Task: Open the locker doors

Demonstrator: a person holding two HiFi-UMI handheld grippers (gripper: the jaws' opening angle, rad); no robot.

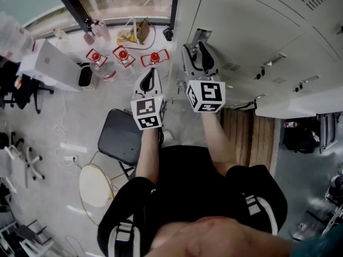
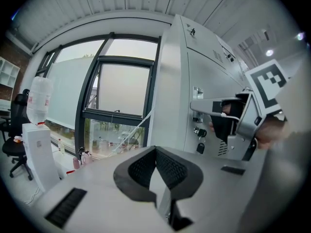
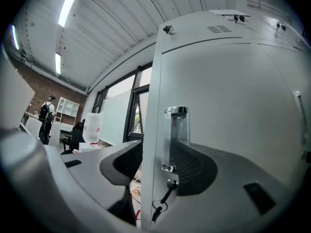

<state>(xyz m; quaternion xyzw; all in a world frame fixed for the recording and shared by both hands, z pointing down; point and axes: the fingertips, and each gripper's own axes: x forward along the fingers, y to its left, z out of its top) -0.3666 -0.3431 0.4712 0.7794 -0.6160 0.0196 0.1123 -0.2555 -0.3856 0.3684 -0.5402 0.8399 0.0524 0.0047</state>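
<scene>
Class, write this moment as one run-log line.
left tongs: shut, empty | right tongs: open, straddling locker door edge by handle

A tall window [image 2: 121,96] stands behind a water dispenser [image 2: 38,135]; a black chair [image 1: 124,137] sits on pale floor [image 1: 59,116].

A black square-seated chair [image 1: 122,138] stands beside a round cream stool [image 1: 96,185]. Three red-topped containers [image 1: 123,54] sit near the dark-framed window [image 2: 121,89].

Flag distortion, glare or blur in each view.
Left gripper view: fisheye bows the window, which is washed out. Right gripper view: the locker door edge curves, and the ceiling strip light glares. Head view: evenly lit, no motion blur.
</scene>
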